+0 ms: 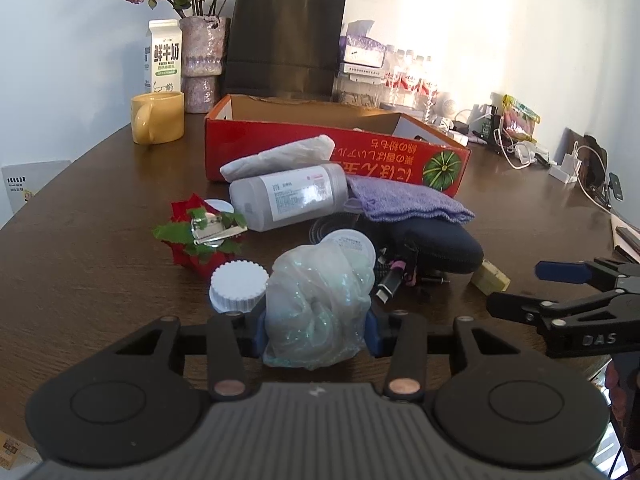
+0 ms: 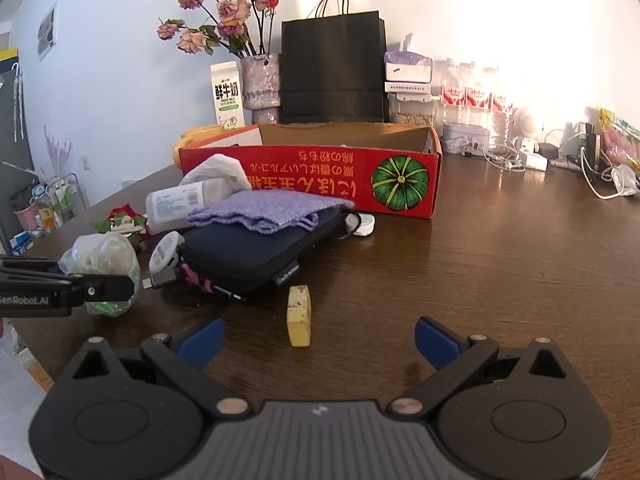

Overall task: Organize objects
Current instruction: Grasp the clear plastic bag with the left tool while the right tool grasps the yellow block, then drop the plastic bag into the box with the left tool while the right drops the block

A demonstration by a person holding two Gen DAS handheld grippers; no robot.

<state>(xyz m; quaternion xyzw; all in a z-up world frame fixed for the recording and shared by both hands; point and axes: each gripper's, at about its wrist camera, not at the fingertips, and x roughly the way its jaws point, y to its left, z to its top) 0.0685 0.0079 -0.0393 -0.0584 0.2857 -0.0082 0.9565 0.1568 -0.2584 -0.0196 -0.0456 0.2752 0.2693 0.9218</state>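
Left gripper [image 1: 316,332] pinching crumpled plastic bag [image 1: 318,308]
I am holding right gripper [image 2: 318,340] spread wide over the table [image 2: 500,280], yellow block [image 2: 299,316] between its fingers

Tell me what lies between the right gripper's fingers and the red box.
In the right wrist view, a small yellow block lies just ahead of the open right gripper; beyond it is bare table up to the red box.

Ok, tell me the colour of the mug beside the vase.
The mug is yellow, clearest in the left wrist view.
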